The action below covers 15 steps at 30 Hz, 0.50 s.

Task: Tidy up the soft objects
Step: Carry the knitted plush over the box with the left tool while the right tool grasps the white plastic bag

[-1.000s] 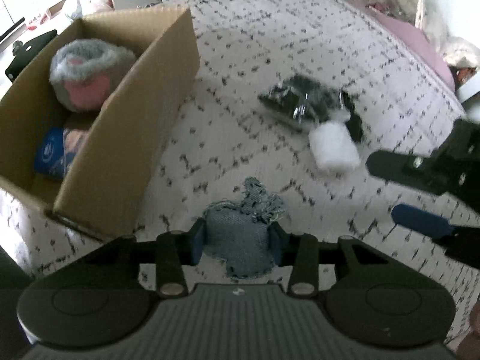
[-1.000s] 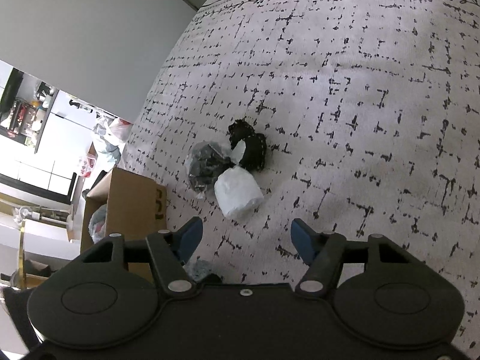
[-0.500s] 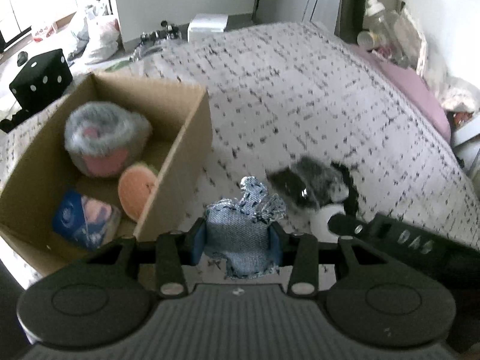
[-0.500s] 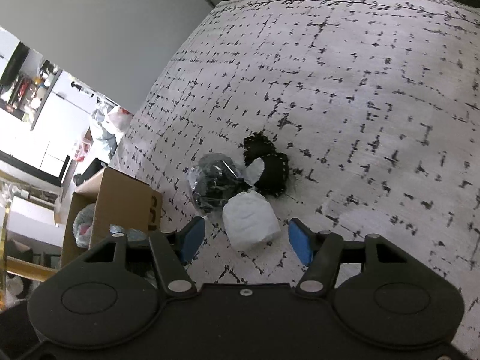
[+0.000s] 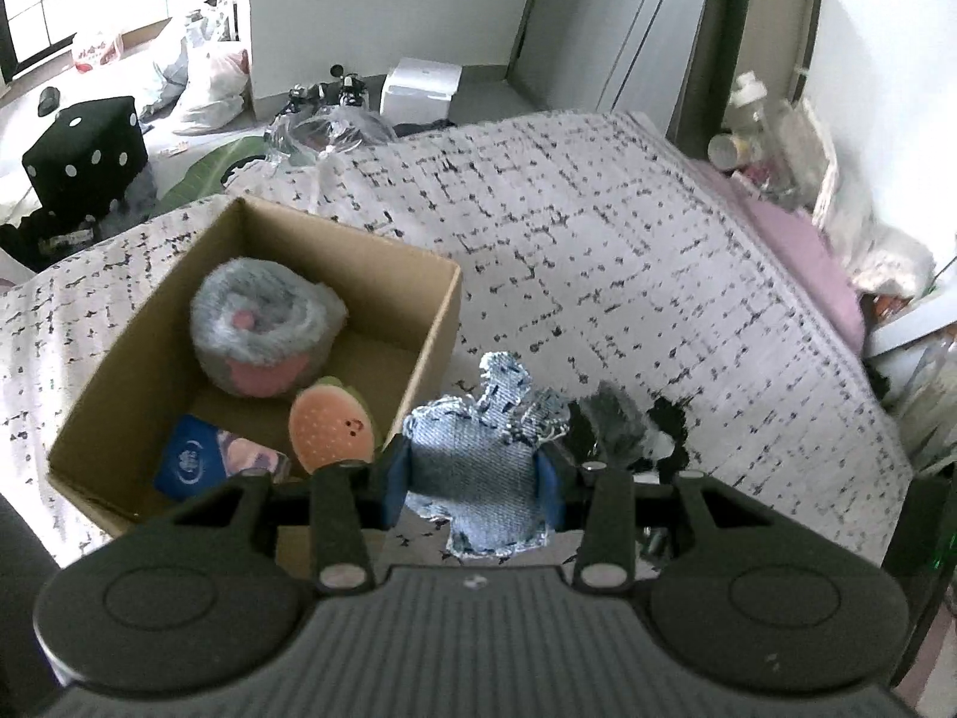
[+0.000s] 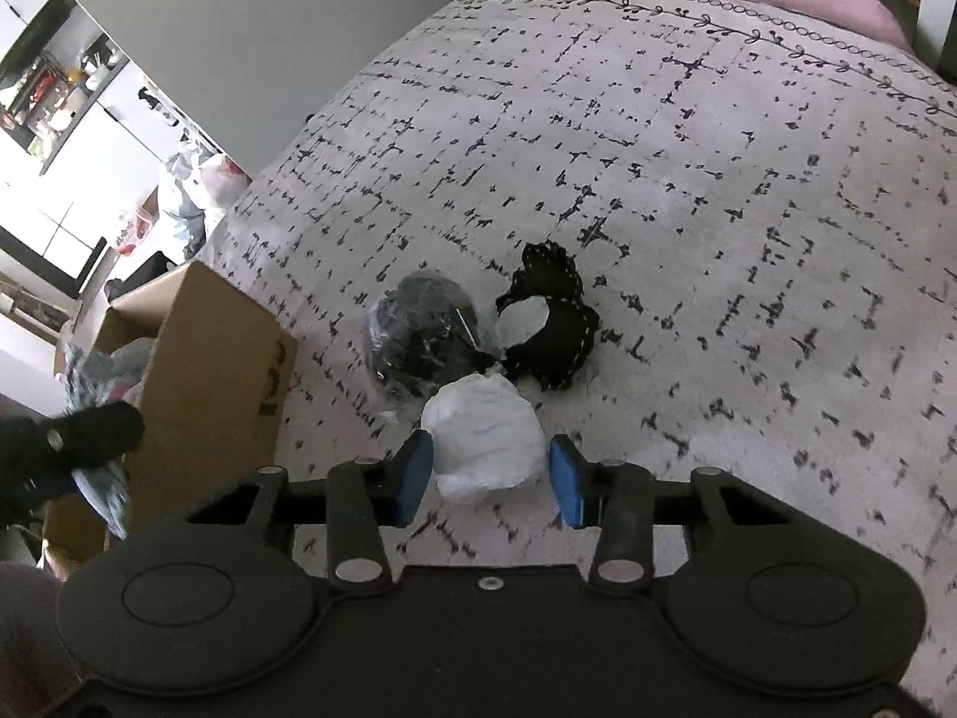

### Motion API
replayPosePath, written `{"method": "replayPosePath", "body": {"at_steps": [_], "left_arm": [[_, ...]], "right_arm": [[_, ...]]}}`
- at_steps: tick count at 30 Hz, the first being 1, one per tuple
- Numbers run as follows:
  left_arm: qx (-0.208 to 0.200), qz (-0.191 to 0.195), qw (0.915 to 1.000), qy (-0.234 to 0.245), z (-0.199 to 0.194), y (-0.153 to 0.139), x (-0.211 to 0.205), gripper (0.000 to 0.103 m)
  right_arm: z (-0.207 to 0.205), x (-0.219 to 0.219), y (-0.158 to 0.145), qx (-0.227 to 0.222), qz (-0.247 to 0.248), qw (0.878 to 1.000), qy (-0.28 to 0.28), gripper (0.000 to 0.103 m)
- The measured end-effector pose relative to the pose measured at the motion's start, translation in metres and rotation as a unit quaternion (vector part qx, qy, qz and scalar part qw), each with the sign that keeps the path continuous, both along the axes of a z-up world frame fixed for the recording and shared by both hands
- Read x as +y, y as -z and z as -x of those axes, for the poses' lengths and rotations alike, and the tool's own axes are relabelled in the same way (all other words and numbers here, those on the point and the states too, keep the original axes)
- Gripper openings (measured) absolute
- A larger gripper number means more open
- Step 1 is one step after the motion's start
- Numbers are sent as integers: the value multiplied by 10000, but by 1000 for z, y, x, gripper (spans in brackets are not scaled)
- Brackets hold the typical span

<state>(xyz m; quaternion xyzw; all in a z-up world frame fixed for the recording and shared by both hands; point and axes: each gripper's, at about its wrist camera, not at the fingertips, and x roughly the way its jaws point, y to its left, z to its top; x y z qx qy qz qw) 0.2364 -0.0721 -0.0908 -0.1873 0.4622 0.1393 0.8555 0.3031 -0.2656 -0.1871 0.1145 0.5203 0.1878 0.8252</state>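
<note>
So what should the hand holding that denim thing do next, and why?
Probably carry it a little further left, over the cardboard box, then let go. The left gripper is shut on the denim pouch, which hangs beside the box wall, not above the opening where other soft toys already lie.

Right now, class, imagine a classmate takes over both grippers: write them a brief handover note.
Left gripper: shut on the denim pouch, raised beside the cardboard box.
Right gripper: open, fingers either side of the white bundle on the bedspread.
Done: fuzzy grey plush, peach plush and blue packet are boxed.
Left: box the pouch, white bundle, clear bag of black items, black fabric.
</note>
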Motion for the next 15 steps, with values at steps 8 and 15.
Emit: {"method": "replayPosePath", "body": {"at_steps": [8, 15], "left_arm": [[-169, 148, 9997, -98, 18, -18, 32, 42], [-226, 275, 9992, -197, 28, -24, 60, 42]], "right_arm": [[17, 2, -34, -376, 41, 9992, 129, 42], [28, 21, -58, -510, -29, 9986, 143, 42]]}}
